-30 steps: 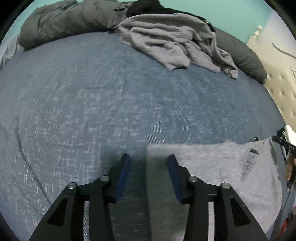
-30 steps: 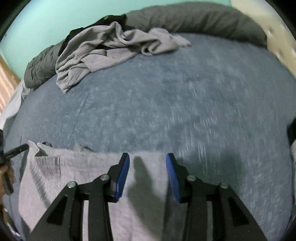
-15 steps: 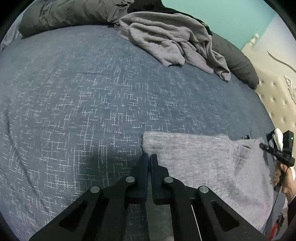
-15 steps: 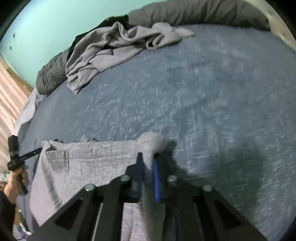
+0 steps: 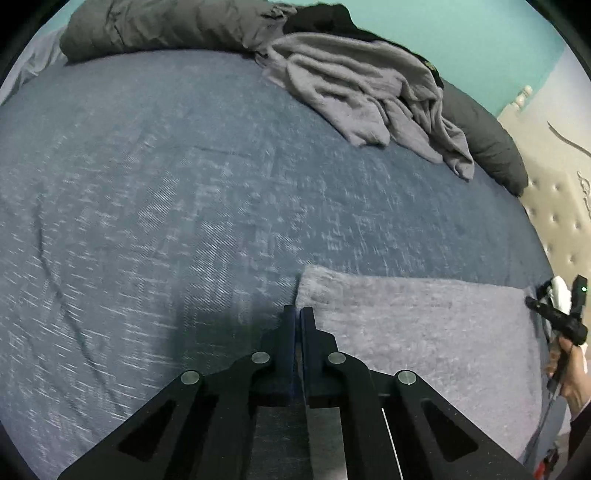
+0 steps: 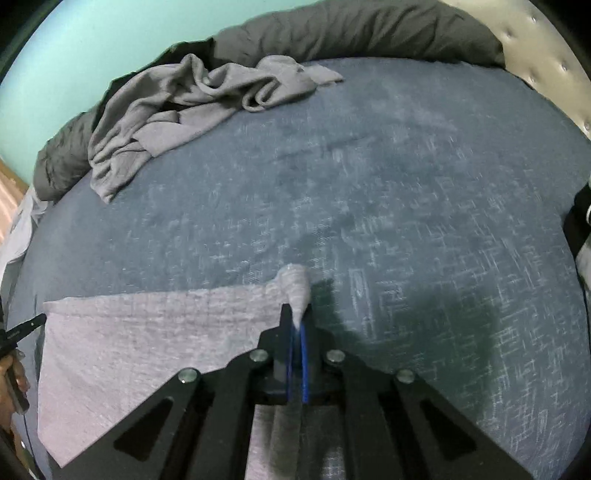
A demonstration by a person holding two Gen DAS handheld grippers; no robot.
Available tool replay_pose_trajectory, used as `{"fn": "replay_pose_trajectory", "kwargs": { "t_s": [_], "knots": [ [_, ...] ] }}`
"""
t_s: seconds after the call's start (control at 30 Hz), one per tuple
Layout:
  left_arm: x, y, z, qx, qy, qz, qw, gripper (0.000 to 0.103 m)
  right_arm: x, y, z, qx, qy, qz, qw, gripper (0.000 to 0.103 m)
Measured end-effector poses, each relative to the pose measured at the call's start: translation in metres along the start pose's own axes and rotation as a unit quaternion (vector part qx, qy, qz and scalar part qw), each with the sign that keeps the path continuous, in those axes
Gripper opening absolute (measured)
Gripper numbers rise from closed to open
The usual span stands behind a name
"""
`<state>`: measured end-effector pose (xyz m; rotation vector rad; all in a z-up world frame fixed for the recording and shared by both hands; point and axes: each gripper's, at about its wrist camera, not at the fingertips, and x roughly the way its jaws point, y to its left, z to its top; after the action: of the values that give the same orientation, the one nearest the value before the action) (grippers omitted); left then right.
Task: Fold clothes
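Pale grey knit garment [image 5: 417, 325] spread flat on near part of blue-grey woven bedspread [image 5: 184, 206]; stretched taut between both tools. Black two-finger left gripper [image 5: 298, 314] clenched on garment's left corner; jaws pressed together, cloth edge pinched between. Black right gripper w/ blue pads [image 6: 297, 319] likewise clamped tight on opposite corner; small nub of grey fabric poking up past fingertips. In right wrist view, same garment [image 6: 155, 332] runs leftward from grip, top edge straight, lying on bedspread [image 6: 406, 221]. Seen from left wrist cam at far right edge: person's hand [image 5: 565, 365] holding other tool's handle. Crumpled heap of lighter grey clothing [image 5: 369, 92] well apart at far side of bed, resting partly on dark grey rumpled duvet [image 5: 166, 26] along far edge; same heap [image 6: 192, 110] upper left in right cam. Beige tufted headboard [image 5: 554, 221] at right; teal wall [image 6: 92, 44] behind. Some motion blur on bedspread in both views.
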<state>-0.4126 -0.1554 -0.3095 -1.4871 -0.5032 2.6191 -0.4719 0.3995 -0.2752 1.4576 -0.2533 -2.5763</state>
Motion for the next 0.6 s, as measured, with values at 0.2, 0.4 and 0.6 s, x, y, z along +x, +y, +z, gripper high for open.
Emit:
{"fn": "replay_pose_trajectory", "kwargs": {
  "t_s": [0.2, 0.4, 0.6],
  "knots": [
    [-0.033, -0.002, -0.019, 0.004, -0.004, -0.001, 1.0000, 0.033, -0.041, -0.012, -0.011, 0.033, -0.019, 0.042, 0.998, 0.031],
    [-0.081, 0.000, -0.072, 0.012, 0.017, -0.030, 0.9993, 0.038, -0.092, -0.014, -0.073, 0.017, 0.022, 0.101, 0.994, 0.036],
    [-0.109, 0.003, -0.133, 0.021, 0.047, -0.043, 0.9978, 0.039, -0.126, -0.015, -0.144, -0.015, 0.063, 0.106, 0.992, 0.049]
  ]
}}
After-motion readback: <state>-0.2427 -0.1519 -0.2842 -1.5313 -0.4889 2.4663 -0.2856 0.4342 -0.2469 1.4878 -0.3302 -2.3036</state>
